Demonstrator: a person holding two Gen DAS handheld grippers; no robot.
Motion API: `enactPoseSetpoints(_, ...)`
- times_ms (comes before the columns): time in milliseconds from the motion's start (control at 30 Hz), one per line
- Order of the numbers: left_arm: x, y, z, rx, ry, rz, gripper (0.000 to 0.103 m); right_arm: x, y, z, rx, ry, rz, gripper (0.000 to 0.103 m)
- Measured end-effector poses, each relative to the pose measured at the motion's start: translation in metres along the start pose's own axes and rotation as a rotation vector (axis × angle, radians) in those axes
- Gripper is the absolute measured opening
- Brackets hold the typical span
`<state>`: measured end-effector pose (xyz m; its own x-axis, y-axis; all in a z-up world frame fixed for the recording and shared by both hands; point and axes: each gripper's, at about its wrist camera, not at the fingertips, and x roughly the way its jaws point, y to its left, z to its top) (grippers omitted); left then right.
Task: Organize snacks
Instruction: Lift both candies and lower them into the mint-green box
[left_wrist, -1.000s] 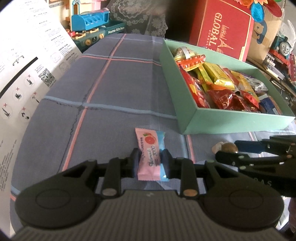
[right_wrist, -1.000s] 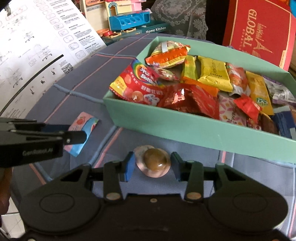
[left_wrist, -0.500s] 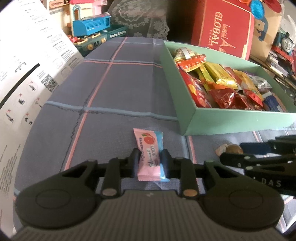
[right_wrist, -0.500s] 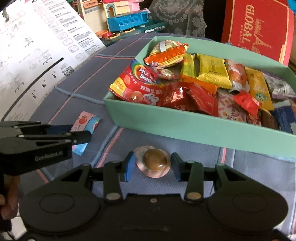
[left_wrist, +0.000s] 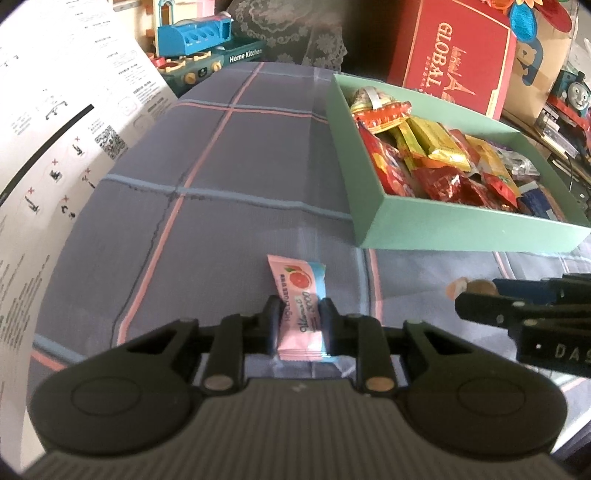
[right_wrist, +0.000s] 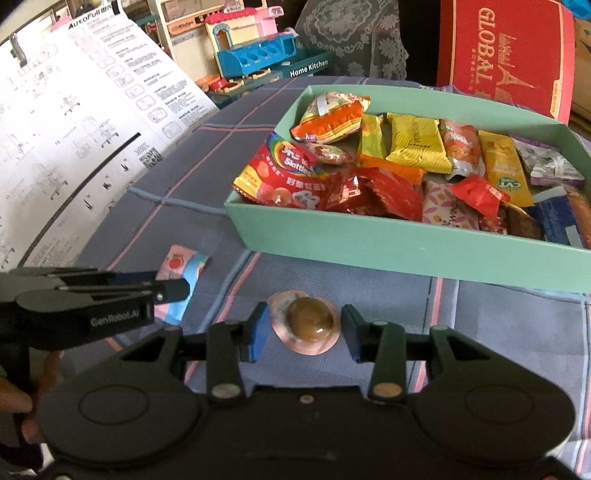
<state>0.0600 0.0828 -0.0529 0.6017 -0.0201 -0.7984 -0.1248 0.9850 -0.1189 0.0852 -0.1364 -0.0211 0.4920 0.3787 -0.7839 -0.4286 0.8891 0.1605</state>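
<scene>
Pinching pink sachet, left claw narrowed

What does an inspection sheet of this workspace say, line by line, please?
Surface: table under a grey-blue checked cloth with pink and blue lines.
Job's things: pink sachet and a round brown candy on the cloth; green box full of snack packs.
Clutter: nothing seen on the cloth besides these.
Grippers: left gripper closed on the pink sachet; right gripper astride the round brown candy, pads not touching it.
Cables: nothing seen.
Surroundings: white instruction sheet on the left, toy kitchen and red carton behind the table.
</scene>
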Motion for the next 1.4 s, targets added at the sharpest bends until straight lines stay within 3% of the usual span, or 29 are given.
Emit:
enactPoseSetpoints(300, -0.024, -0.022, -0.005, 0.054, -0.029, -0.017, 0.022, -0.032, -0.008, -0.01, 0.033, -0.048, 0.03, 0.041)
enactPoseSetpoints(600, -0.054, -0.047, 0.011, 0.081, -0.082, -0.062, 0.022, -0.07, -0.028, -0.009, 0.097, -0.137, 0.062, 0.041)
enactPoseSetpoints(967, -0.056, -0.1, 0.077, 0.15, -0.165, -0.136, 0.022, -0.096, -0.083, 0.027, 0.198, -0.258, 0.0, 0.041)
enactPoseSetpoints(1133, -0.033, -0.124, 0.117, 0.172, -0.159, -0.172, 0.022, -0.092, -0.115, 0.056, 0.243, -0.293, -0.037, 0.041)
enactPoseSetpoints(1400, 0.016, -0.151, 0.162, 0.202, -0.121, -0.171, 0.022, -0.064, -0.157, 0.104, 0.273, -0.296, -0.08, 0.041)
